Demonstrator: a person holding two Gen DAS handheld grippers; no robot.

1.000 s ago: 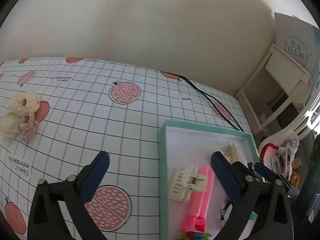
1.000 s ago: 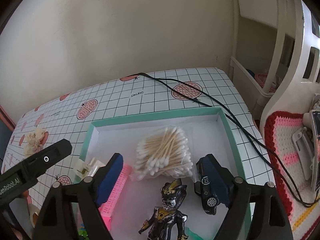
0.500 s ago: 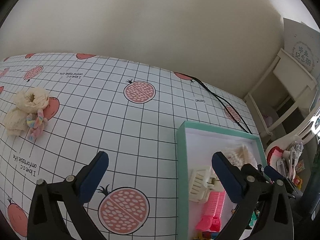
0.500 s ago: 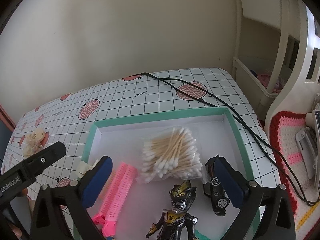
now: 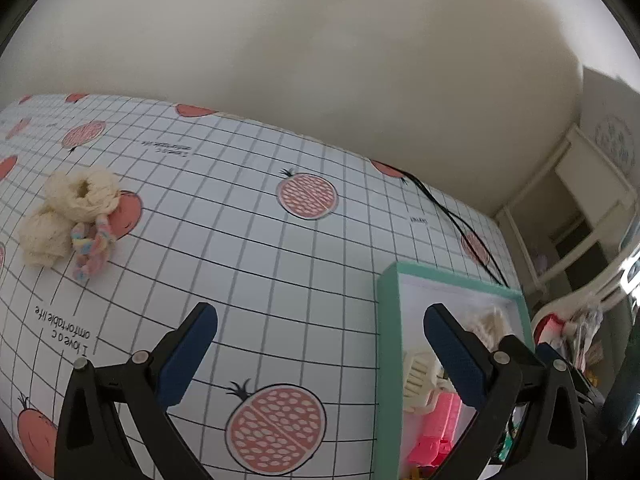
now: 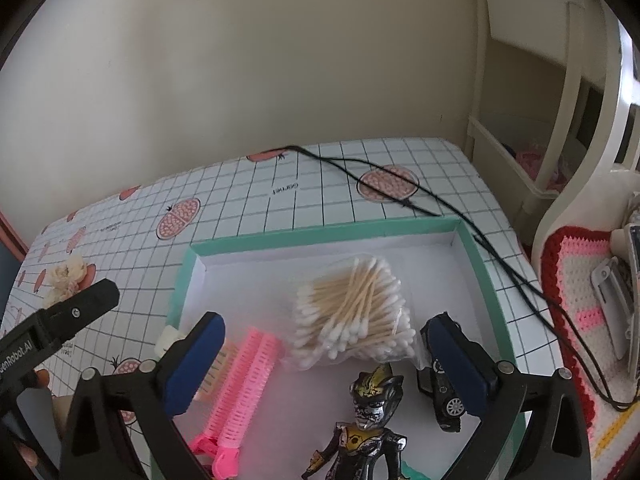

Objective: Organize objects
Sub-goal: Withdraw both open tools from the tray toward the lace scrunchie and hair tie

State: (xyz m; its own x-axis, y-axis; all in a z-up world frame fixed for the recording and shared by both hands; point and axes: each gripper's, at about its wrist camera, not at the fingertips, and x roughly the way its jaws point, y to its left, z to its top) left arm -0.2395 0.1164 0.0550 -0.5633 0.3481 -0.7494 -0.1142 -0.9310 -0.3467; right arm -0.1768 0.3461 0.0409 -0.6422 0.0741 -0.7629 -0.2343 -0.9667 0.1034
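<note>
R hand-held gripper [image 6: 322,346] hangs over the tray [image 6: 320,234], jaws spread wide w/ nothing between them; they have just been opening. Right under it: toy figure [image 6: 362,426], black toy car [image 6: 444,400] by the R finger, pink hair roller [image 6: 244,388] by the L finger. Bit further in, bag of cotton swabs [image 6: 354,314] mid-tray. L hand-held gripper [image 5: 320,344] also wide, empty, over the desk [image 5: 248,264] at the tray's L edge. Far L on desk: cream scrunchies [image 5: 72,210] touching a pastel hair tie [image 5: 90,246], well apart from tray. Black cable [image 6: 440,212] runs across the back.
</note>
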